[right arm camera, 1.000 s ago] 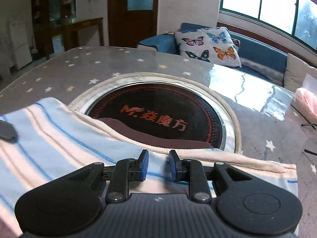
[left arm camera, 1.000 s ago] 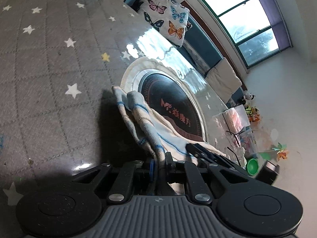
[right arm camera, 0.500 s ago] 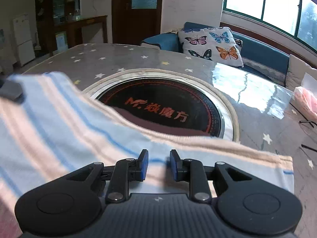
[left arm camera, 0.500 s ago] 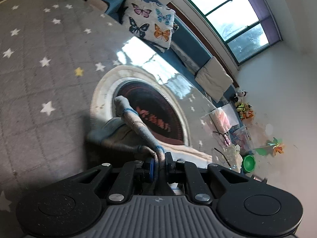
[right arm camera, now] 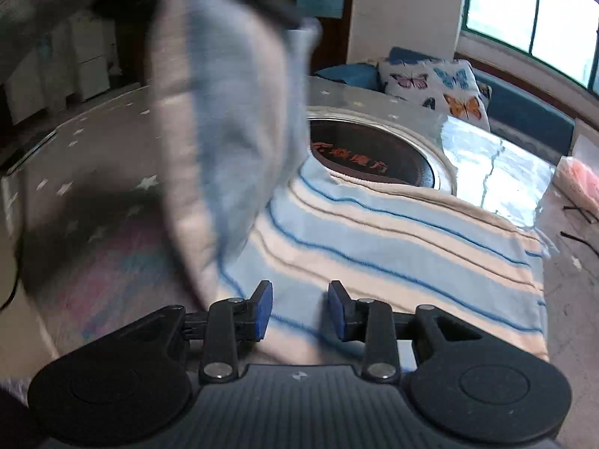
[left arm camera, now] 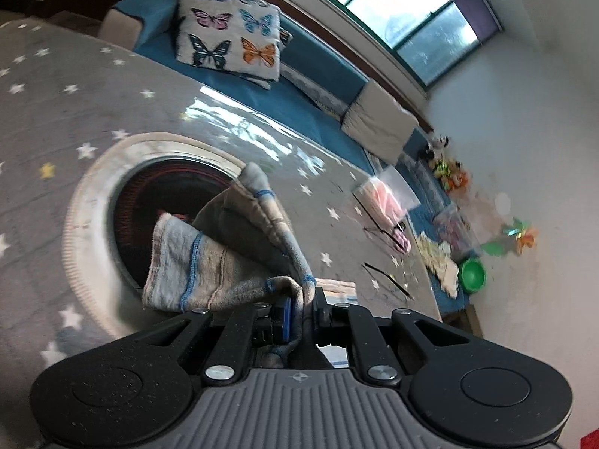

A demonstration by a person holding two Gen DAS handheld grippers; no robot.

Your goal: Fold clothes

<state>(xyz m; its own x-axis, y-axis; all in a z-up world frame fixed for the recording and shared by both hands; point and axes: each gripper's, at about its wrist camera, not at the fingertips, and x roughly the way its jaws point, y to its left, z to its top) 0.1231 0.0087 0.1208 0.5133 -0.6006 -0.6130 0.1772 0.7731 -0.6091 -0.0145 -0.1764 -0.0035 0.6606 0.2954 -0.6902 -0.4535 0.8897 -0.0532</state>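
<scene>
A blue, cream and white striped garment [right arm camera: 393, 239] lies partly flat on the star-patterned table [right arm camera: 97, 157]. My left gripper [left arm camera: 301, 308] is shut on one bunched edge of the garment [left arm camera: 232, 258] and holds it lifted above the table. In the right wrist view that lifted part [right arm camera: 228, 112] hangs blurred on the left. My right gripper [right arm camera: 299, 312] is open and empty, just above the near edge of the flat part.
A round black hotplate [right arm camera: 374, 153] with a pale rim [left arm camera: 86, 202] is set in the table beyond the garment. A butterfly pillow [left arm camera: 232, 45] lies on a blue sofa [left arm camera: 318, 86]. Plastic bags [left arm camera: 385, 202] and black hangers [left arm camera: 385, 277] lie at the table's right.
My left gripper has lifted the garment's edge high and carried it over toward the right. My right gripper has opened wider and pulled back a little.
</scene>
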